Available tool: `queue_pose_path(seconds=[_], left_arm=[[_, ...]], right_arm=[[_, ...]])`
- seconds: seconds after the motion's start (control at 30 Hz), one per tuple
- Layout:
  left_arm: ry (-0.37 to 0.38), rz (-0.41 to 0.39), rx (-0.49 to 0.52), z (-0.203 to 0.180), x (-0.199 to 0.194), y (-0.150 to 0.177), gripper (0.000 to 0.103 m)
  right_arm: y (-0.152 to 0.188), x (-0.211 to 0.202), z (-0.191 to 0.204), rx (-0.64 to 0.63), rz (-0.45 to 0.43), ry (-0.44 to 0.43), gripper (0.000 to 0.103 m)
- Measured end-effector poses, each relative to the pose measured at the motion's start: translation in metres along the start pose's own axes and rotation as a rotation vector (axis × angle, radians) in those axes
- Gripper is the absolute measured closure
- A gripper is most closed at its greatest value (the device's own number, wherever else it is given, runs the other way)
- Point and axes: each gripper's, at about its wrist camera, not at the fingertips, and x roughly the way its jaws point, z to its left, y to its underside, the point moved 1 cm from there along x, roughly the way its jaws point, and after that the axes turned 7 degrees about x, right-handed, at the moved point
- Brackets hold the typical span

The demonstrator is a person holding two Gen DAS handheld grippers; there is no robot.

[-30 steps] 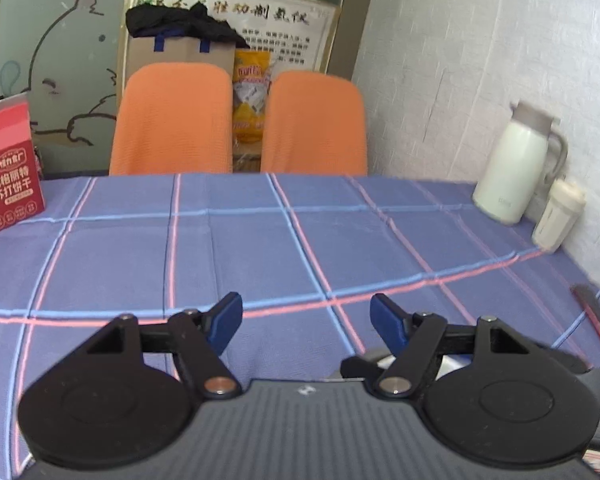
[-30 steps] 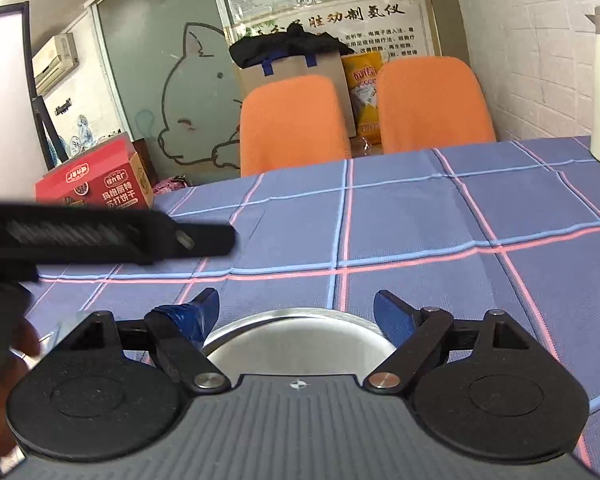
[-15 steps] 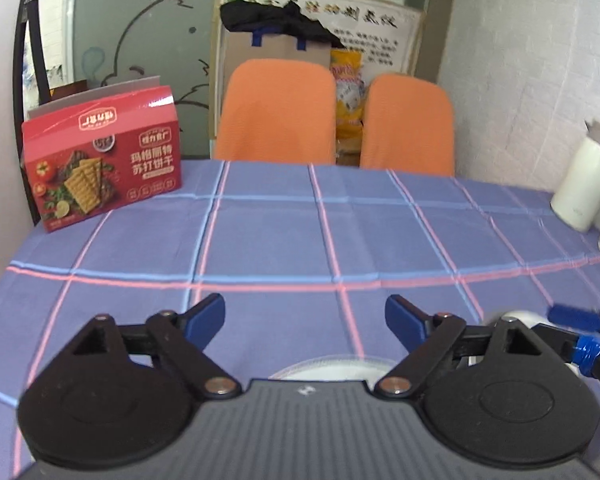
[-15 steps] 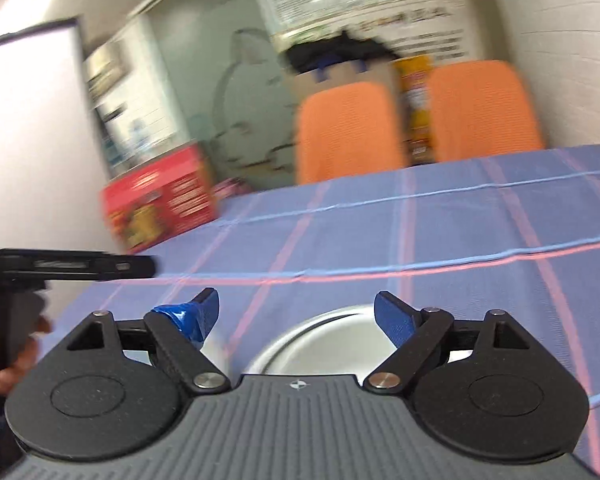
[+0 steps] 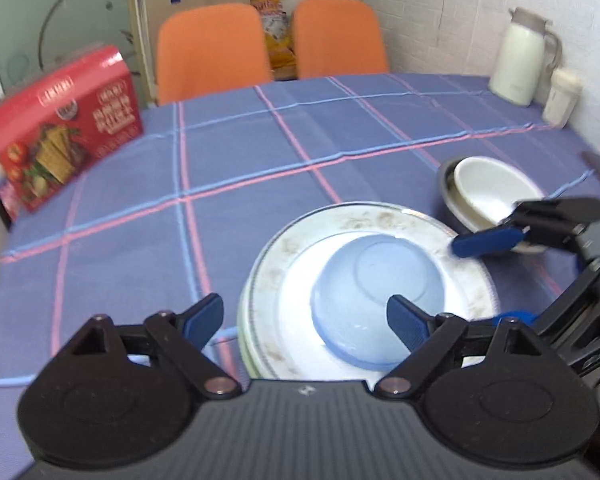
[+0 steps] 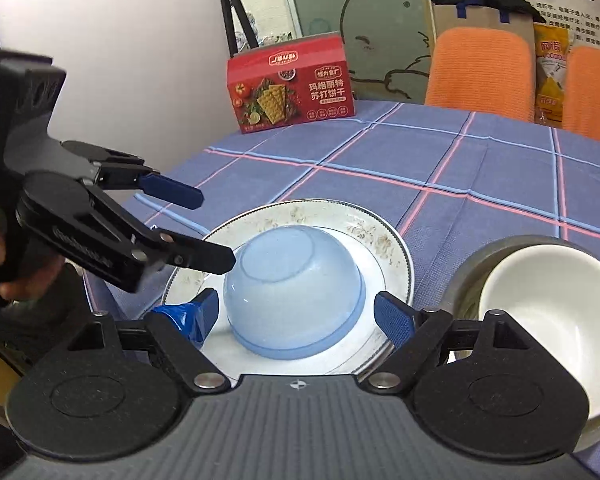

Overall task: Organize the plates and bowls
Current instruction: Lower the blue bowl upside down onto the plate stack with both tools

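Left hand-held gripper [image 5: 304, 320] jaws spread wide, right hand-held gripper [image 6: 296, 314] likewise, both empty
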Motion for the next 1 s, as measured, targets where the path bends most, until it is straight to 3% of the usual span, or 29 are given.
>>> queue_pose_path(seconds=[0.27, 0.47, 0.67, 1.0], left_arm=[[0.179, 0.017, -0.171, 0.003, 0.029, -0.003, 0.012], [0.264, 0.009, -0.265, 0.007, 0.041, 0.005, 0.012], [0.209, -0.028, -0.265, -0.002, 0.04, 0.004, 0.012], [0.197, -0.128, -0.236, -0.019, 0.022, -0.026, 0.012]], right_arm=[[0.01, 0.015, 0.009, -0.068, 0.049, 0.039, 0.031], [0.014, 0.023, 0.013, -0.094, 0.008, 0.032, 0.029], [0.015, 0.026, 0.015, -0.081, -0.037, 0.054, 0.028], [0.011, -0.001, -0.026, 0.239, -0.152, -0.089, 0.028]])
